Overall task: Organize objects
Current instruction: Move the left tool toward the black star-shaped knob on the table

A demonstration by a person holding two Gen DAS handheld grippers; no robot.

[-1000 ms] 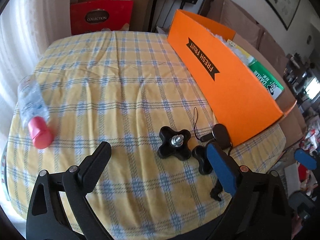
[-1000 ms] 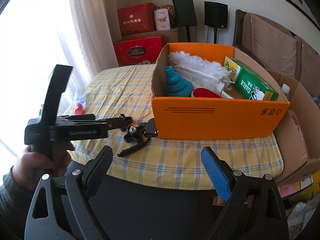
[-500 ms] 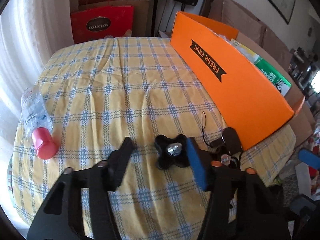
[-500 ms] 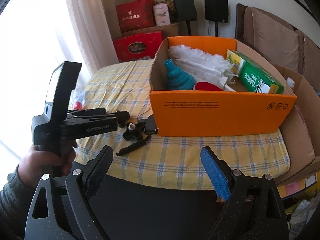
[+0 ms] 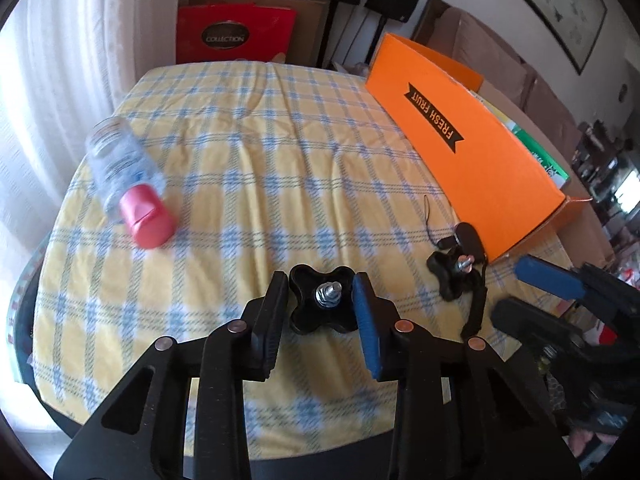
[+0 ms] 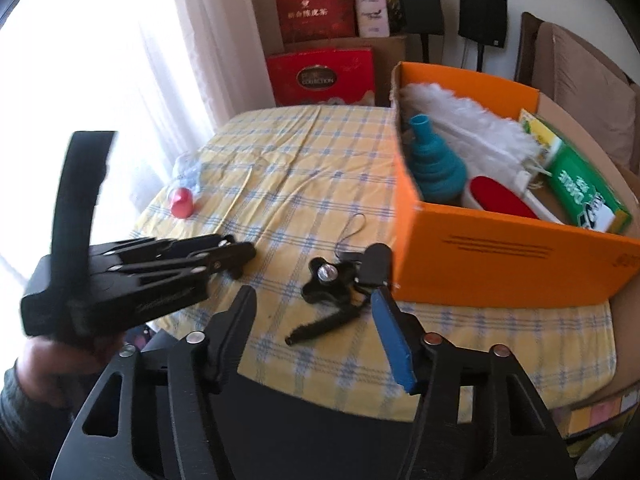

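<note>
A black star knob with a metal bolt (image 5: 323, 305) sits on the yellow checked tablecloth (image 5: 256, 152). My left gripper (image 5: 322, 300) is shut on it, one pad on each side; it also shows in the right wrist view (image 6: 240, 254). A second black knob with a strap and fob (image 5: 456, 270) lies by the orange box (image 5: 472, 148); it also shows in the right wrist view (image 6: 332, 280). My right gripper (image 6: 316, 316) is open and empty, just in front of that second knob, near the table's front edge.
A clear bottle with a red cap (image 5: 132, 184) lies at the left of the table. The orange box (image 6: 500, 264) holds a teal funnel (image 6: 436, 164), a white duster, a red brush and a green carton (image 6: 580, 184). Red gift boxes (image 5: 236, 36) stand behind.
My left gripper moved left over the star knob and closed from wide open onto it. My right gripper moved forward toward the second knob and stayed open.
</note>
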